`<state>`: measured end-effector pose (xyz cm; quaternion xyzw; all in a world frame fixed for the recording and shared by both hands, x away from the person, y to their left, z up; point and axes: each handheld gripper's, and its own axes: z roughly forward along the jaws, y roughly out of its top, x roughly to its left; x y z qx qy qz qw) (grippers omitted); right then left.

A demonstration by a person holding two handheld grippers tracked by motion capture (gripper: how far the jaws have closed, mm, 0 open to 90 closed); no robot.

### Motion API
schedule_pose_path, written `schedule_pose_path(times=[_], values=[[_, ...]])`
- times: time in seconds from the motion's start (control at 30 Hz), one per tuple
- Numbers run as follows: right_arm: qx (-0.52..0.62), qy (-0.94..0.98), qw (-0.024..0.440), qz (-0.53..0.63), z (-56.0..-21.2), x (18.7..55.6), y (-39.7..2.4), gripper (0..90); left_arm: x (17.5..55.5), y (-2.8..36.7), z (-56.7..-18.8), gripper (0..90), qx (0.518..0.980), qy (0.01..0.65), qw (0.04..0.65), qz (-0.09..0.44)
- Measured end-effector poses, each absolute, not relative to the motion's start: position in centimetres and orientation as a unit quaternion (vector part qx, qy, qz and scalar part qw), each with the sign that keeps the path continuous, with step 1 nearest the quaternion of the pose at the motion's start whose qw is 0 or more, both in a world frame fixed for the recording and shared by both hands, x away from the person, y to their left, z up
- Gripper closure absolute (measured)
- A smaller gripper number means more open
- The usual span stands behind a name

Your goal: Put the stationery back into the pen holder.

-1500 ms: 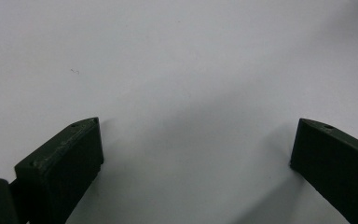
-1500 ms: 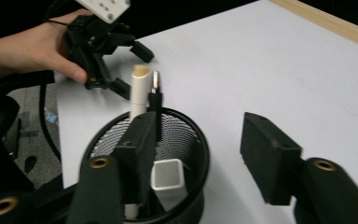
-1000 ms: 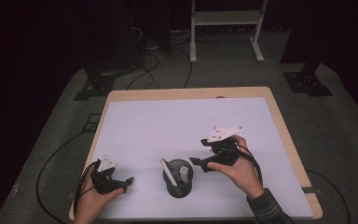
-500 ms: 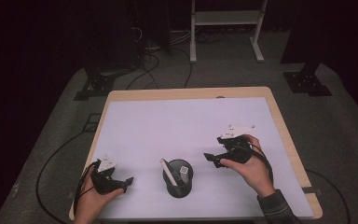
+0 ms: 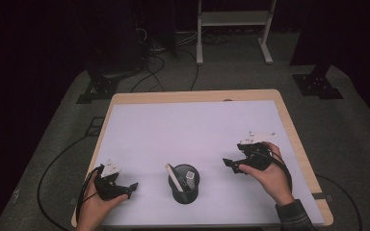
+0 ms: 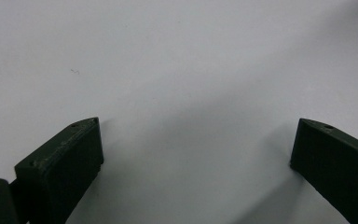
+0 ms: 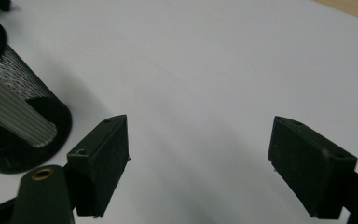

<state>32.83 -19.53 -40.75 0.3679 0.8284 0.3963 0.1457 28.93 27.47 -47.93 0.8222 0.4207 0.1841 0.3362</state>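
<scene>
A: Where did the black mesh cup (image 5: 183,184) stand?
B: Upright on the white table surface (image 5: 192,134), near the front edge, about midway between the two hands.
A: Contents?
B: Two pale stick-like items (image 5: 175,177) stood inside, leaning against the rim. The right gripper view showed its mesh wall (image 7: 16,119) at left.

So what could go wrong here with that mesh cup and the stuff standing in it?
The mesh cup looks light, and the white pieces lean out over its rim, so a sideways bump from the open right gripper could tip it. The left gripper, also open, rests apart from it and would not steady it.
</scene>
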Motion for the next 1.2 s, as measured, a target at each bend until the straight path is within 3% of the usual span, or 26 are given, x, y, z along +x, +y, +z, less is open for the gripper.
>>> schedule_pose_path(times=[1.2], values=[[0.417, 0.831, 0.147, 0.338, -46.5, 30.9, -25.4, 19.9, 28.9, 27.4, -47.9, 1.4, 0.822, 0.421, 0.337, 0.184]])
